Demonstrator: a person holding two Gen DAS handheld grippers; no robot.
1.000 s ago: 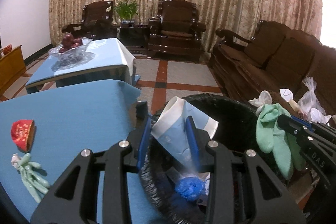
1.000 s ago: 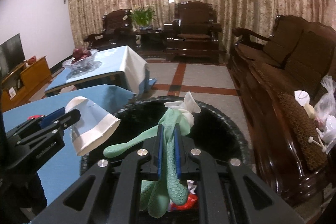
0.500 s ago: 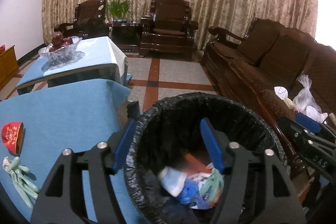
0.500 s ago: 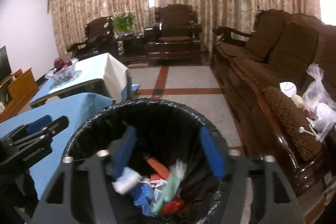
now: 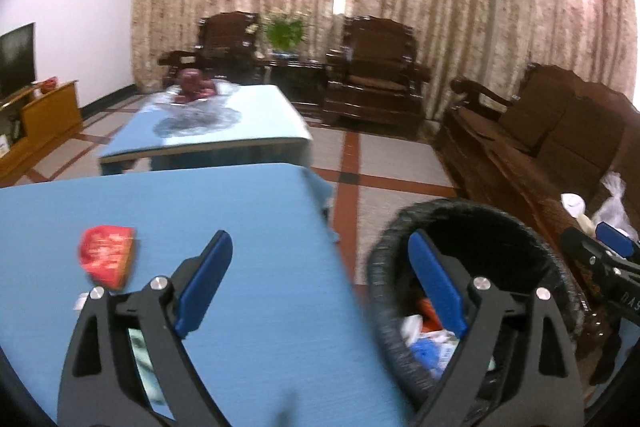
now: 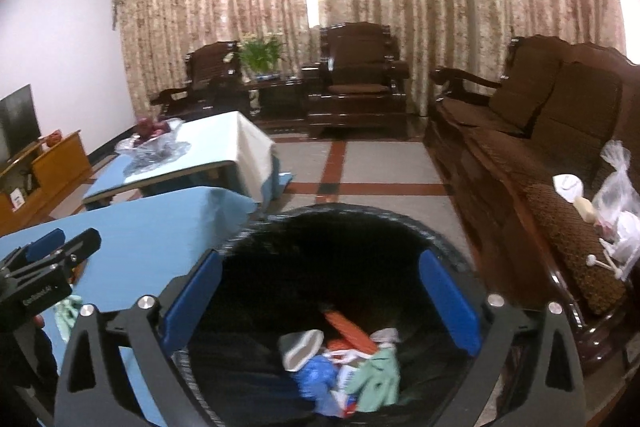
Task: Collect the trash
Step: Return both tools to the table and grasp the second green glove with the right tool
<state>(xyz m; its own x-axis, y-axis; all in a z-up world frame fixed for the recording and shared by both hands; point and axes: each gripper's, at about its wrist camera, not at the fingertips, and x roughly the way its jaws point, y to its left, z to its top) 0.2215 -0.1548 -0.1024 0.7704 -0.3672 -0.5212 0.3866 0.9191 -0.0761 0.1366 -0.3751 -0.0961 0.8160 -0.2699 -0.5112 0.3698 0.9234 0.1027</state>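
Black-lined bin (image 6: 344, 227) at lower centre holds glove (image 6: 378, 379) and cup (image 6: 300, 347); both grippers (image 6: 318, 289) (image 5: 320, 269), jaws just opened wide, grasp nothing.

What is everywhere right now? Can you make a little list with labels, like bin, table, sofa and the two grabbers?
bin: black-lined trash bin on the floor by the blue table
in the bin: green glove, paper cup, blue wad
on the table: red cup on its side
on the sofa: clear plastic bags
left gripper: open, empty, jaws just widened
right gripper: open, empty, over the bin, jaws just widened
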